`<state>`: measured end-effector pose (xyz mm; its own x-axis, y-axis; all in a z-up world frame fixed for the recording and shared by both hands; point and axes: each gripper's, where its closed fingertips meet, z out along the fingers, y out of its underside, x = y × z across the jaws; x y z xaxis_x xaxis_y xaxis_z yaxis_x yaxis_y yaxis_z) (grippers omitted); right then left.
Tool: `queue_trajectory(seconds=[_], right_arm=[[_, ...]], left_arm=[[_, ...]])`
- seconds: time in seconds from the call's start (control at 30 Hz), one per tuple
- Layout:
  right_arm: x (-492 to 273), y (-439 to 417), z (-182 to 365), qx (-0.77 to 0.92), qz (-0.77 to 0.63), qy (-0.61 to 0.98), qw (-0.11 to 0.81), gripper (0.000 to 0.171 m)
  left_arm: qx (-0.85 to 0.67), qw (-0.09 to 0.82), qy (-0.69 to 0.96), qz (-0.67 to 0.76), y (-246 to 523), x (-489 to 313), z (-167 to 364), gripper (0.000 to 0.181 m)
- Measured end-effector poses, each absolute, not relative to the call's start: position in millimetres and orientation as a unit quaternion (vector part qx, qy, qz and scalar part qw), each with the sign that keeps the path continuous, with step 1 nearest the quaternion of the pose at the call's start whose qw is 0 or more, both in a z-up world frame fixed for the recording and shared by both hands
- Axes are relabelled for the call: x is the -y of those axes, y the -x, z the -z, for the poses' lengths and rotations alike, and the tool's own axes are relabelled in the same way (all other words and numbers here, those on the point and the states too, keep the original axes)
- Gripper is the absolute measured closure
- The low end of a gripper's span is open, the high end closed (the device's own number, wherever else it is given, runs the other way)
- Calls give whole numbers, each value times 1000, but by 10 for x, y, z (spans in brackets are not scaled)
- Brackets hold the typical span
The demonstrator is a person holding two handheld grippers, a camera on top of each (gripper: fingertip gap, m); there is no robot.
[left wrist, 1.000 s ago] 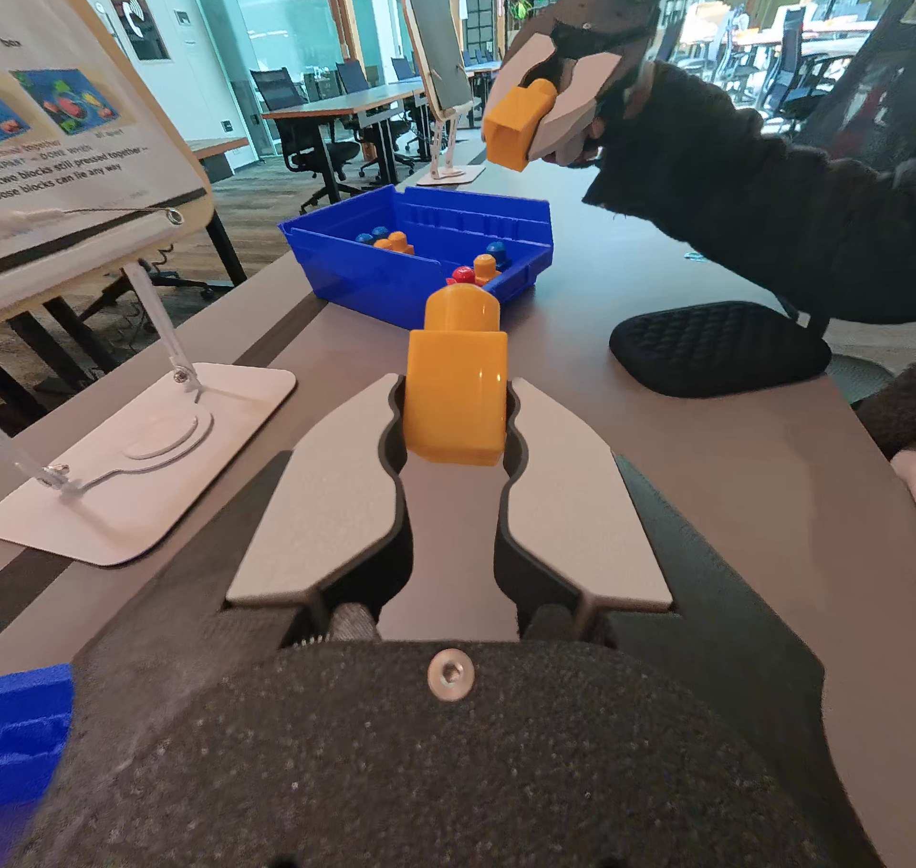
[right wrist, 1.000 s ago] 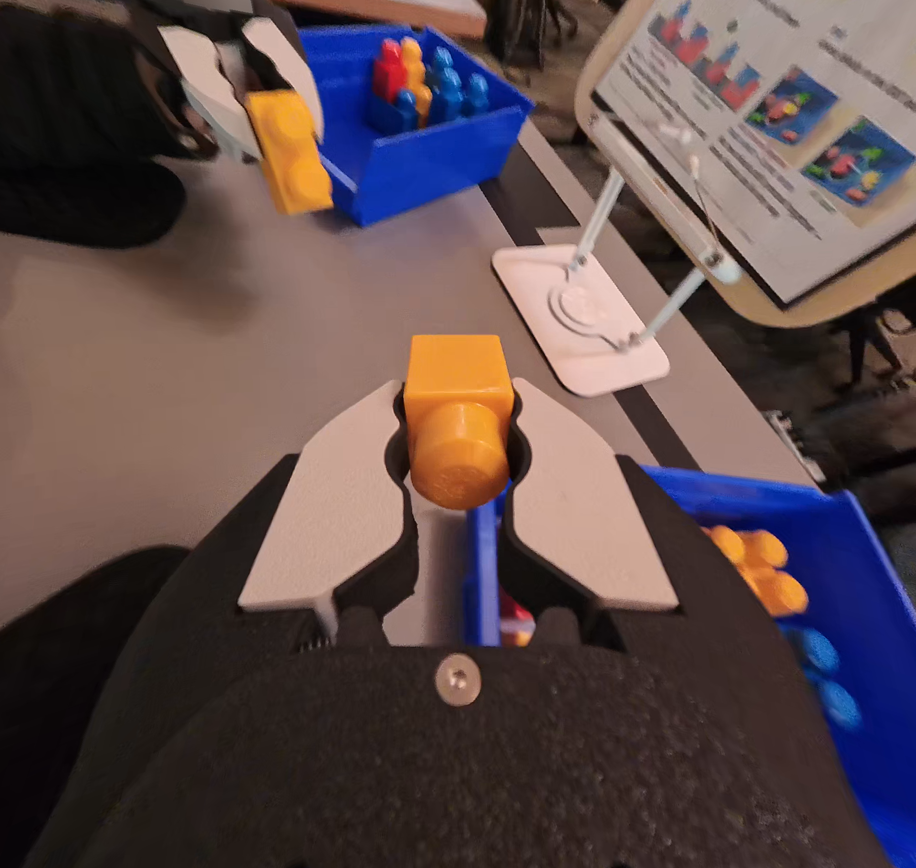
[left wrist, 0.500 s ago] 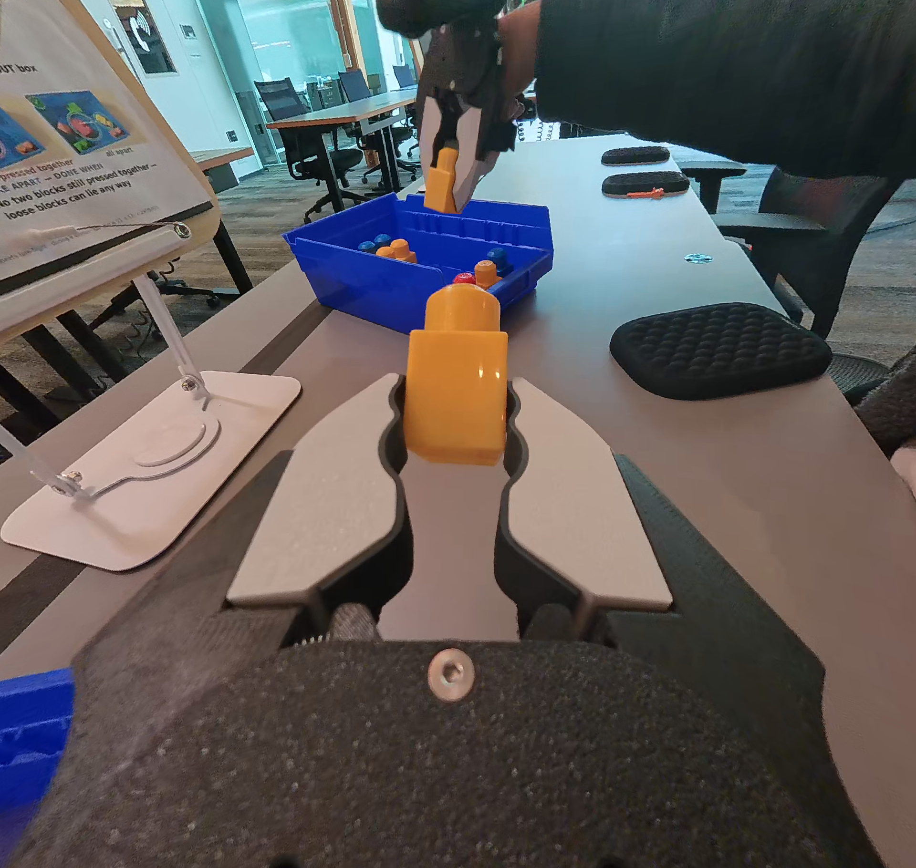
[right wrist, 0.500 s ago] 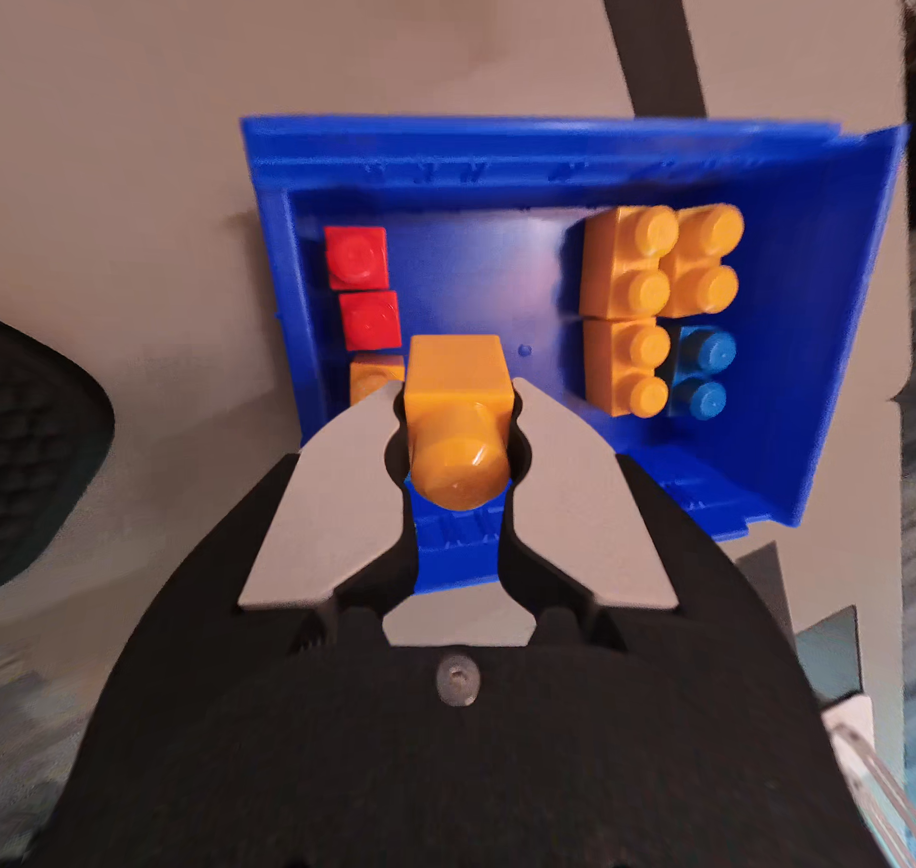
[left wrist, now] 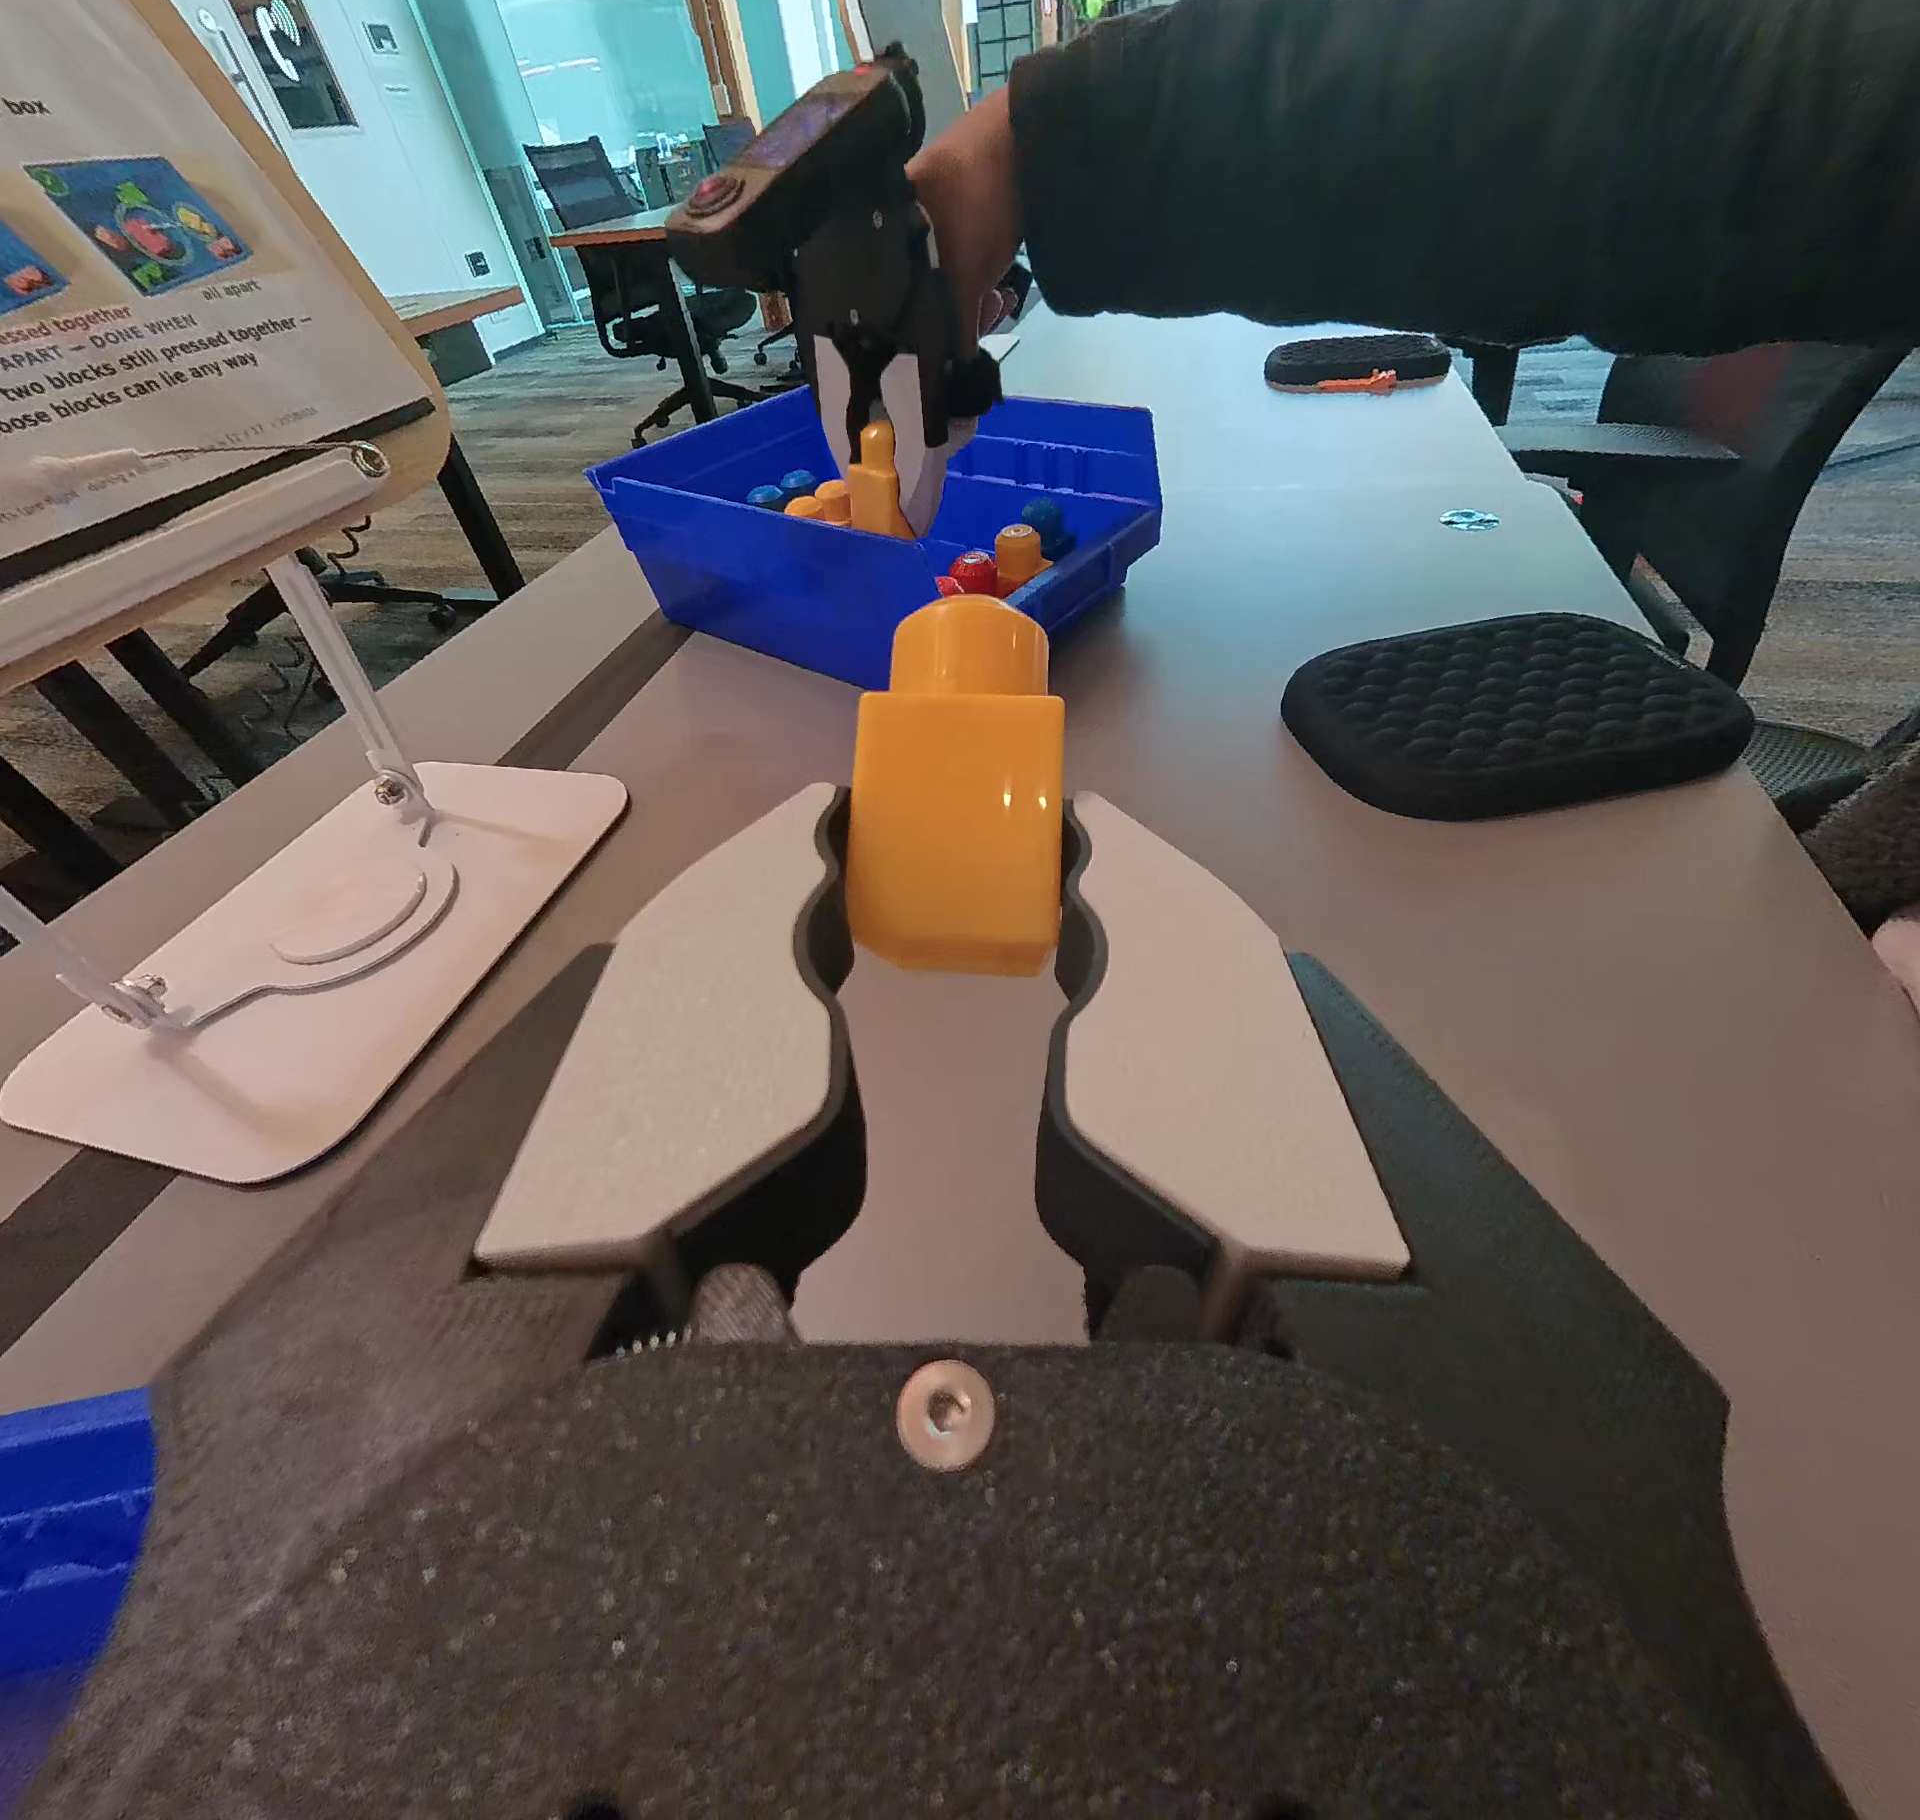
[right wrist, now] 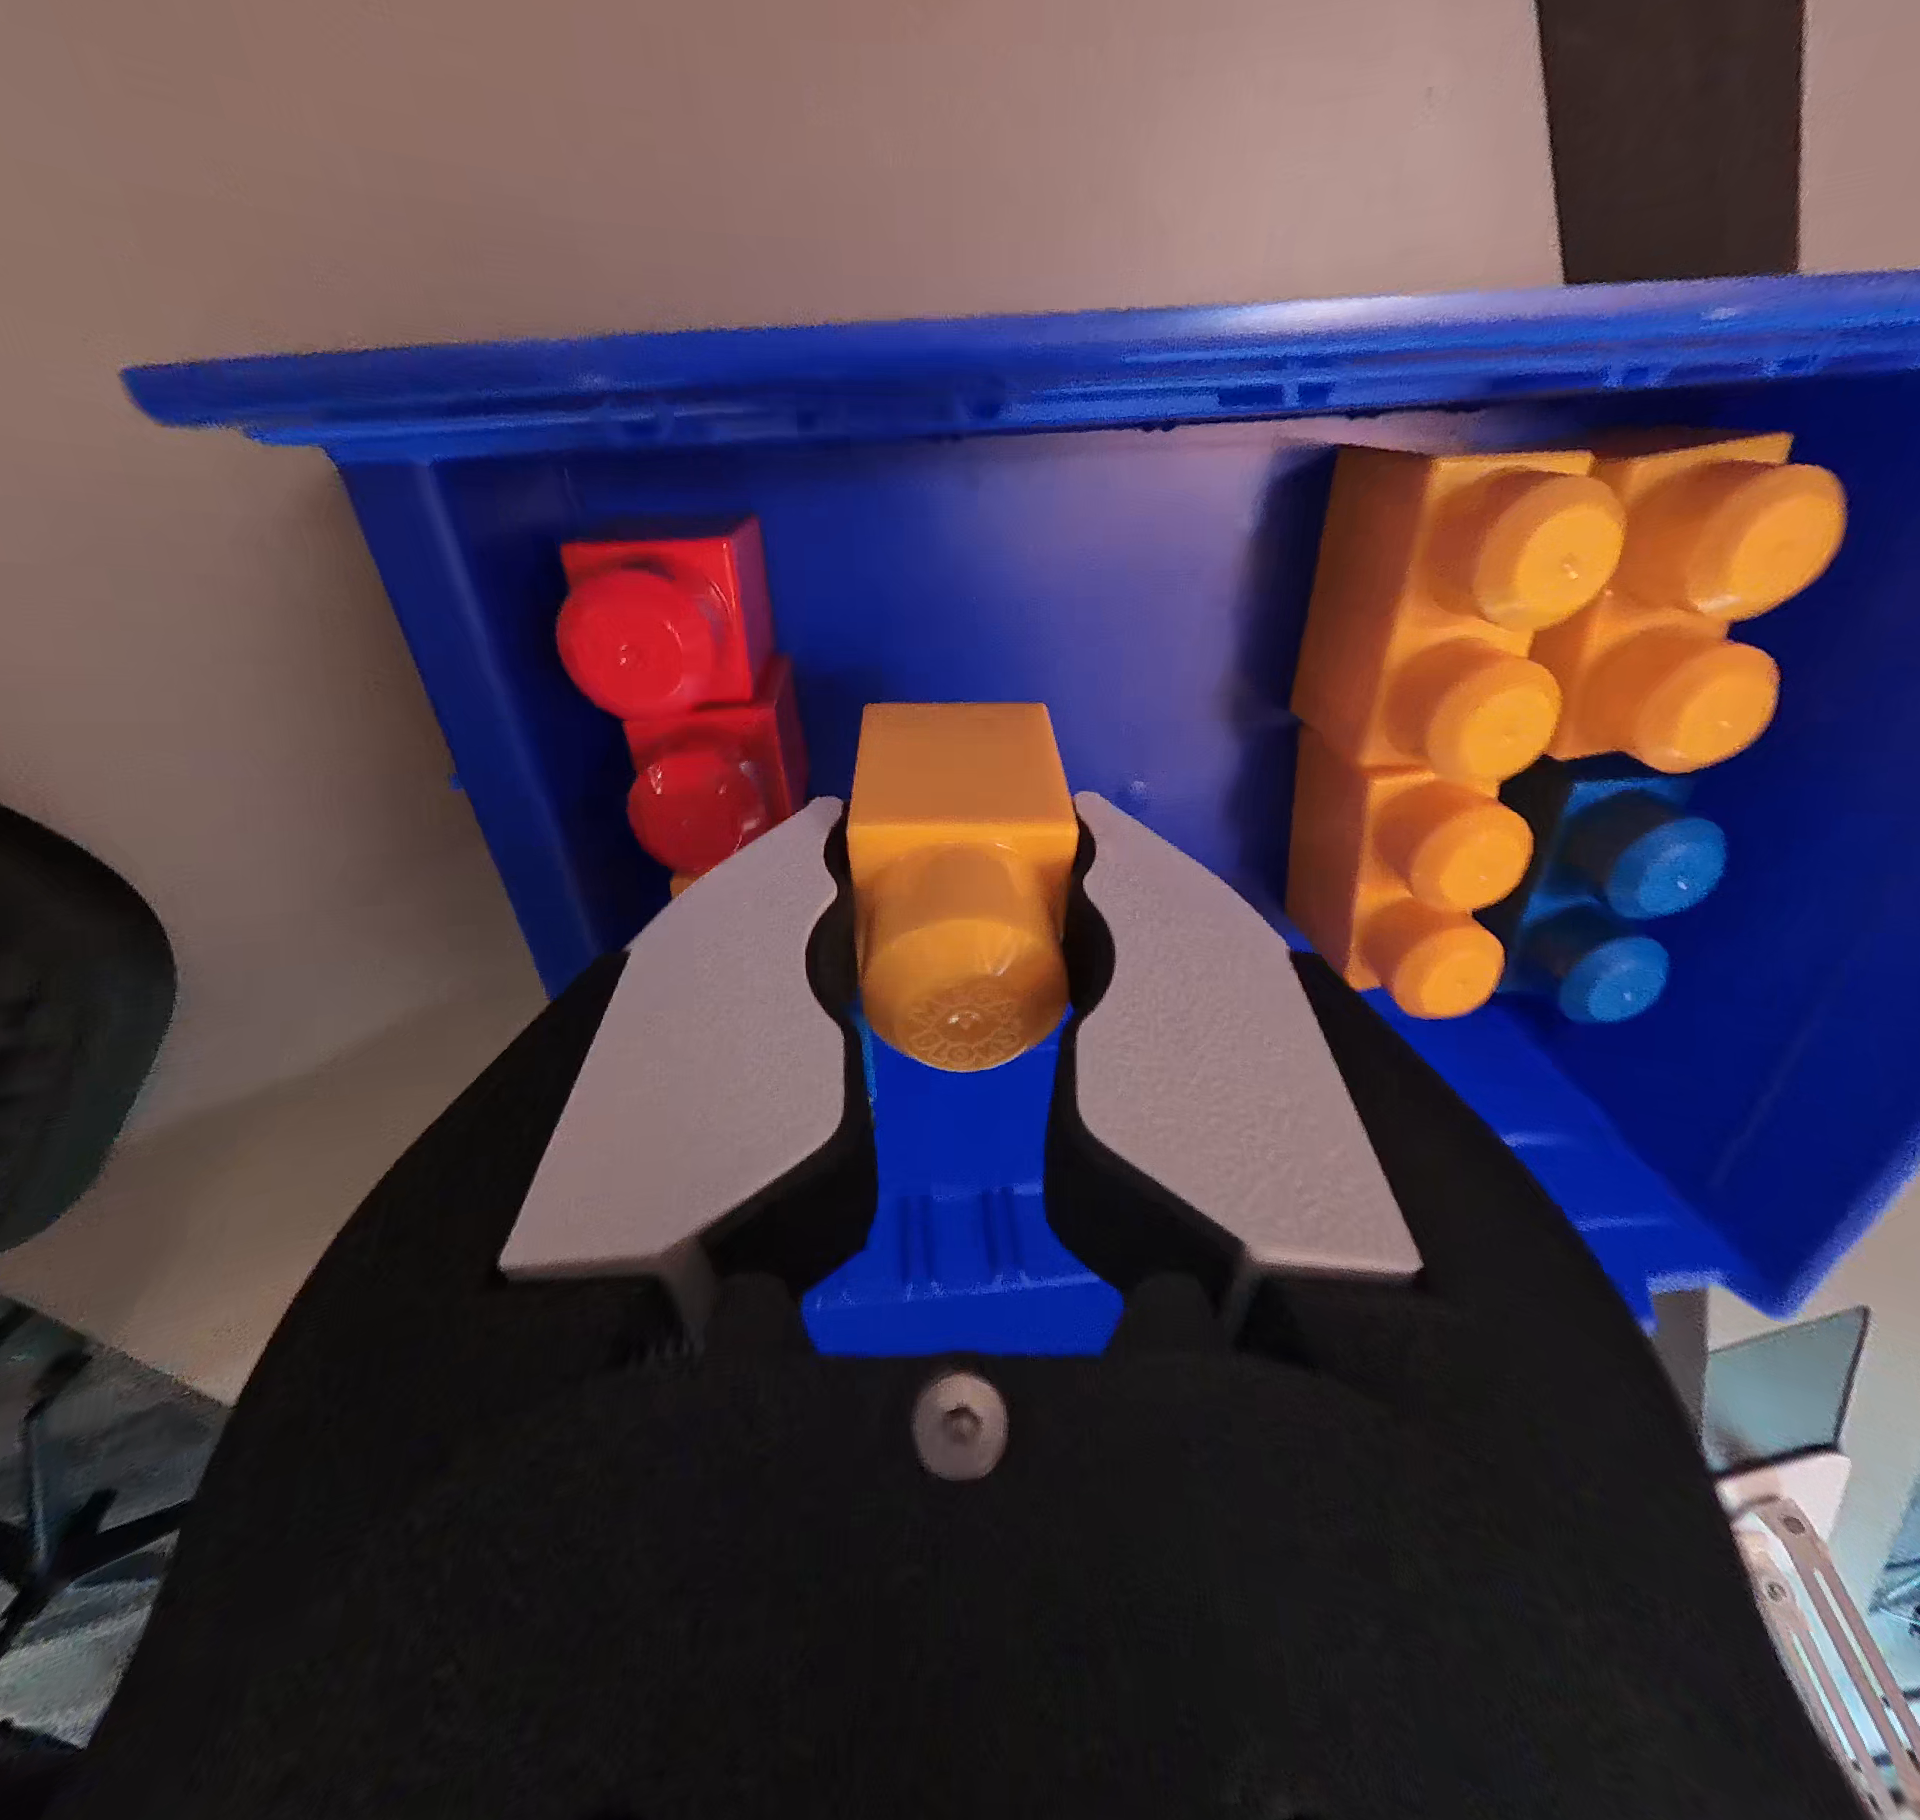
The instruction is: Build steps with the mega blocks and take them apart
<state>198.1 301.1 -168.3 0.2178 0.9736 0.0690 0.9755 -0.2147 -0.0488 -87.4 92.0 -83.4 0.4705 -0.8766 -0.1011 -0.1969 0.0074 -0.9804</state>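
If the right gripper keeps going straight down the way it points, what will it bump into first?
Most likely the bare floor of the blue bin. The right gripper points down into it, its jaws shut on an orange block, between the red blocks and the orange blocks. How far off the floor is, I cannot tell.

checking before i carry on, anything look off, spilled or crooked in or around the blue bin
Nothing stands out. The blue bin sits flat on the table, its blocks inside in tidy groups. Each gripper, left and right, is shut squarely on an orange block.
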Motion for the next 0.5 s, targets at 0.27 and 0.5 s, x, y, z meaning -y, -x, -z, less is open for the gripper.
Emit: queue_trajectory(seconds=[0.27,0.5], right_arm=[[-3039,-1915,2041,614,-1,789,20,135],[-3040,-1918,2176,594,-6,804,13,135]], left_arm=[[-423,566,643,296,868,-921,876,145],[-426,560,647,294,857,-928,922,145]])
